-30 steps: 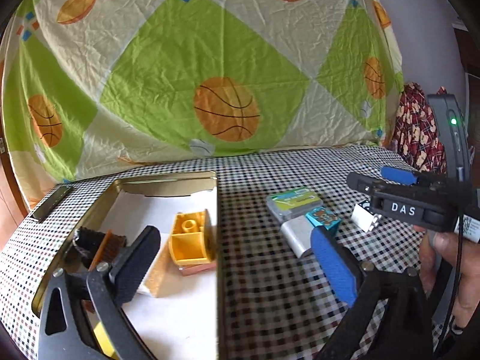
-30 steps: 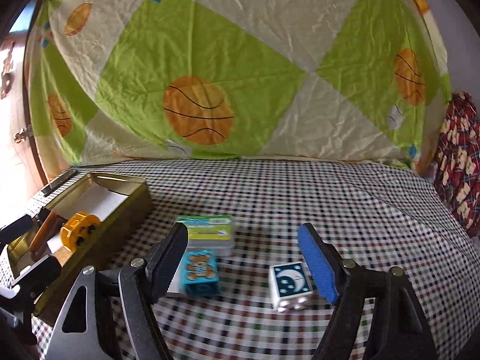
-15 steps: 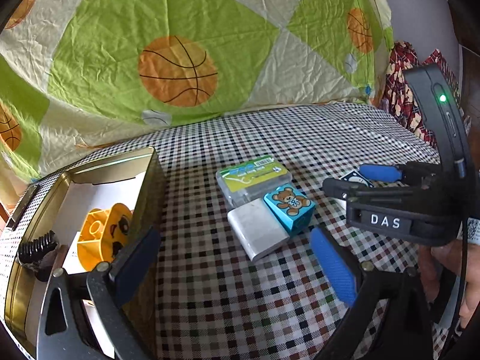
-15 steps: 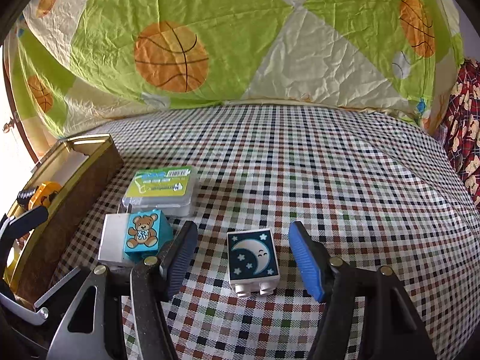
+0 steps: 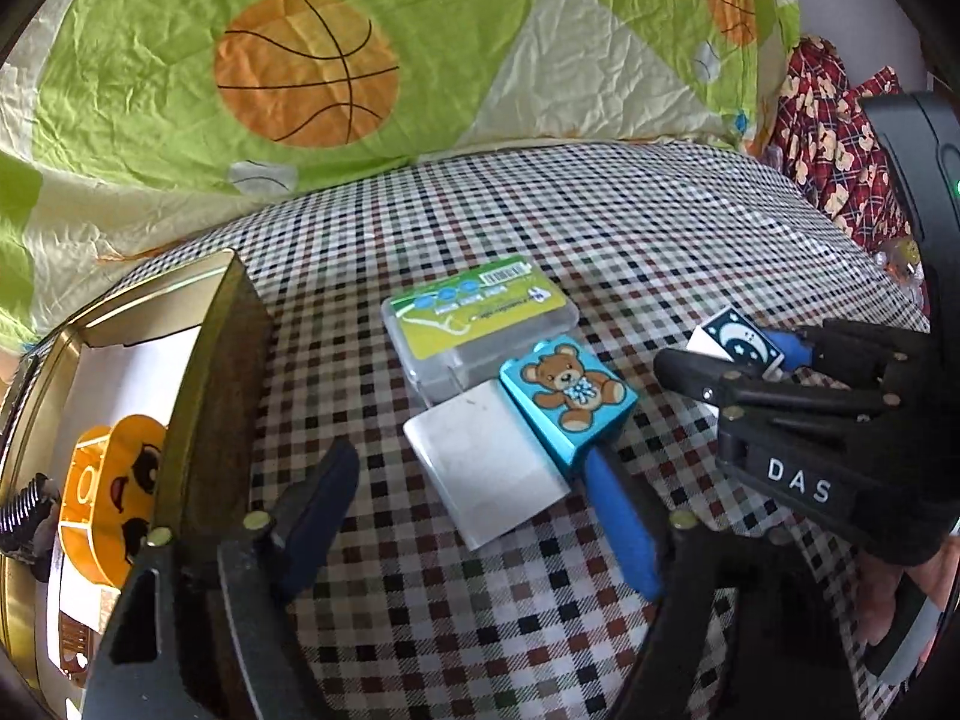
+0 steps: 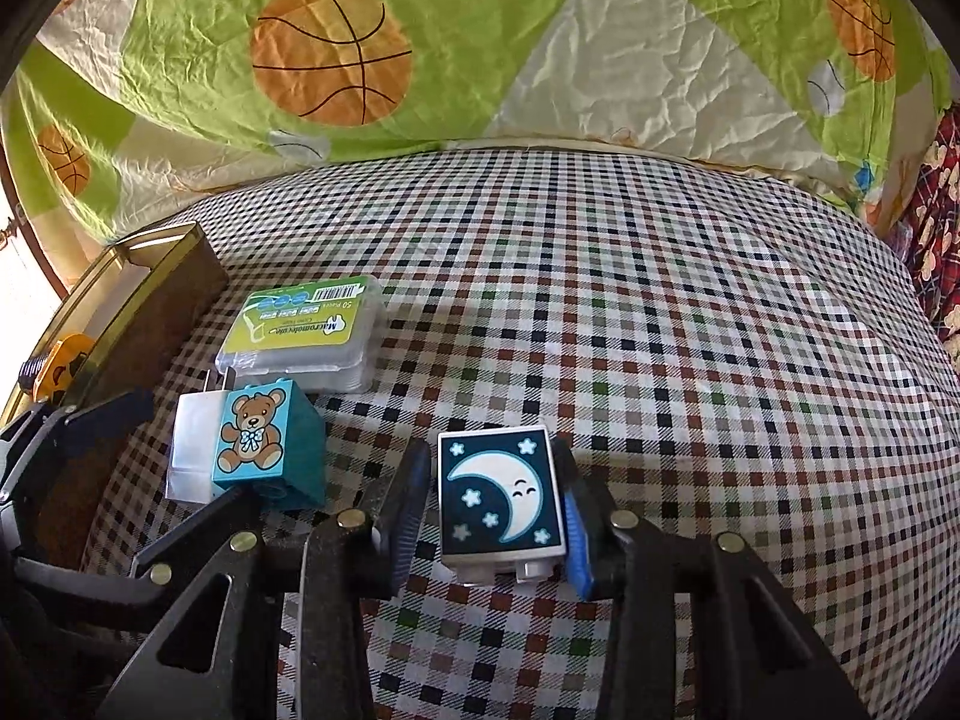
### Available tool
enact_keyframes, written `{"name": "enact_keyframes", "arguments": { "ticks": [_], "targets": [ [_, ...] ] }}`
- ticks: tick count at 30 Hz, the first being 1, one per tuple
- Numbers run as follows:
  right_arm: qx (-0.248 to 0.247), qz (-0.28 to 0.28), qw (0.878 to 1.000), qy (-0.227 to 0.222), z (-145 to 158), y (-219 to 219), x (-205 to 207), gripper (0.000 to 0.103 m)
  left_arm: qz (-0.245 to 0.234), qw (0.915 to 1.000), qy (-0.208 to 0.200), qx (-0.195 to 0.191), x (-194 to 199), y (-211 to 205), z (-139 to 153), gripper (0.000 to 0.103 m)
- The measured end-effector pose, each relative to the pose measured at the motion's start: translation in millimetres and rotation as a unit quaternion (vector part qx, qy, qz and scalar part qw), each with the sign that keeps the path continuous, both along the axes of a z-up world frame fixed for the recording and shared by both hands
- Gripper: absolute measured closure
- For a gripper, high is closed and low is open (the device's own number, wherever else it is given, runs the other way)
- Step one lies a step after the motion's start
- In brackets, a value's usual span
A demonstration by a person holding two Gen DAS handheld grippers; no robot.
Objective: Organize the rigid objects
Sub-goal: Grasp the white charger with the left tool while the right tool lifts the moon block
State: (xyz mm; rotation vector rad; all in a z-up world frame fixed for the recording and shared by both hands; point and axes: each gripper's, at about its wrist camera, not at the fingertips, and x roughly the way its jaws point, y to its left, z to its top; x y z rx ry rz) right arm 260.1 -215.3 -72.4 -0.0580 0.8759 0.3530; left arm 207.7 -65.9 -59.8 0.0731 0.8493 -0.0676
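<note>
Right claw (image 6: 492, 516): we see its jaws closing around the moon block (image 6: 501, 495); the blue pad looks to be against the block's right side, a narrow gap remains on the black-pad side.
Left claw (image 5: 474, 516): we find its jaws closing too, with the white charger (image 5: 486, 468) lying between them; the blue finger (image 5: 618, 522) lies along the charger's right edge, its tip just below the bear block; the dark finger (image 5: 312, 516) stands well apart, so nothing is gripped yet.
Moon block: we see it on the checkered cloth (image 6: 690, 330), printed face up, studs toward the camera.
Bear block (image 5: 570, 396): we find it teal, touching the charger's right side, just in front of the floss box.
Floss box (image 5: 480, 318): we note a clear case with a green label, behind the charger and the bear block.
Tin (image 5: 204, 360): we see it at the left of the cloth, gold-rimmed, lined with white paper.
Orange face block (image 5: 114, 498): we spot it inside the tin, on its side, with a dark coiled item (image 5: 21, 516) at its left that we cannot identify.
Backdrop: we see a green and cream basketball-print sheet (image 6: 480, 42) behind the cloth.
</note>
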Motion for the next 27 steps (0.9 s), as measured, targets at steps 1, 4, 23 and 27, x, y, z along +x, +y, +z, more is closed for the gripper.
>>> {"name": "enact_keyframes", "arguments": {
  "ticks": [1, 4, 23, 27],
  "targets": [
    [-0.002, 0.001, 1.000, 0.000, 0, 0, 0, 0.066, -0.003, 1.0000, 0.005, -0.005, 0, 1, -1, 0.047],
    [-0.003, 0.003, 1.000, -0.001, 0, 1, 0, 0.068, -0.009, 0.9998, 0.007, -0.019, 0, 3, -2, 0.058],
    [0.009, -0.007, 0.998, -0.062, 20, -7, -17, 0.069, 0.012, 0.9975, -0.059, -0.035, -29, 17, 15, 0.066],
    [0.016, -0.010, 0.997, -0.077, 23, -9, -21, 0.069, 0.016, 0.9958, -0.084, -0.034, -36, 19, 21, 0.066]
  ]
}}
